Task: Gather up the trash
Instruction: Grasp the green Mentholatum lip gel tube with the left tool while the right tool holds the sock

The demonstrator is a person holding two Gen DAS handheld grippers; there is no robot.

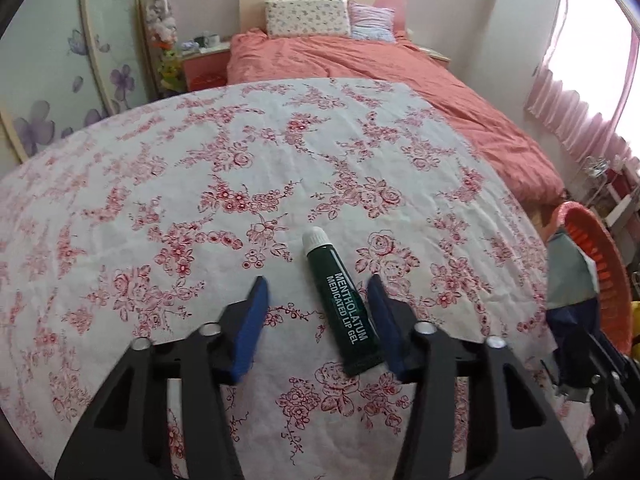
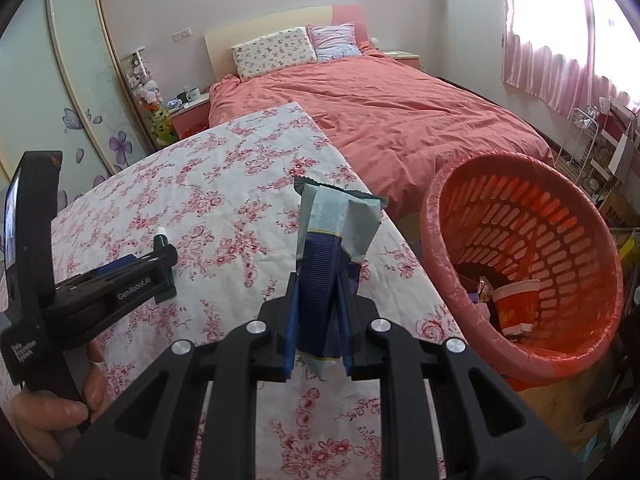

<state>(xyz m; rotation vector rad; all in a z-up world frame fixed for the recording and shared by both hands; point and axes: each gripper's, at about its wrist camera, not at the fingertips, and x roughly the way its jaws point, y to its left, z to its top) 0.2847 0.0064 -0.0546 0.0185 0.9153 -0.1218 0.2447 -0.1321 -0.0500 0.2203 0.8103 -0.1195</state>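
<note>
Right now the left gripper (image 1: 318,294) hangs low over the table (image 1: 160,200), its blue pads spread on either side of a dark green lip gel tube (image 1: 340,300) that lies flat on the floral cloth, white cap pointing away toward the bed (image 1: 400,80). The tube sits off-centre in the gap, just beside the right-hand pad (image 1: 386,320), with a clear stretch of cloth between it and the other pad; whether that near pad actually touches the tube is hard to call, and the tube is not pinched. No earlier view to compare, so that is all on the left. Over on the right, the right gripper (image 2: 318,280) has its jaws pressed close on a crumpled wrapper (image 2: 332,240), pale teal foil at the top and ribbed dark blue lower down, which stands up out of the pads above the table's edge. From the right wrist view the left gripper (image 2: 140,266) shows at the left side, angled down at the tube (image 2: 162,240), with the person's hand (image 2: 60,396) wrapped round its handle. Beside the table, on the right, a red slatted basket (image 2: 560,216) with a thin plastic liner tilts its mouth toward the camera; a red paper cup (image 2: 514,304) and other scraps lie at its bottom. The wrapper is near the basket, not over its rim.
</note>
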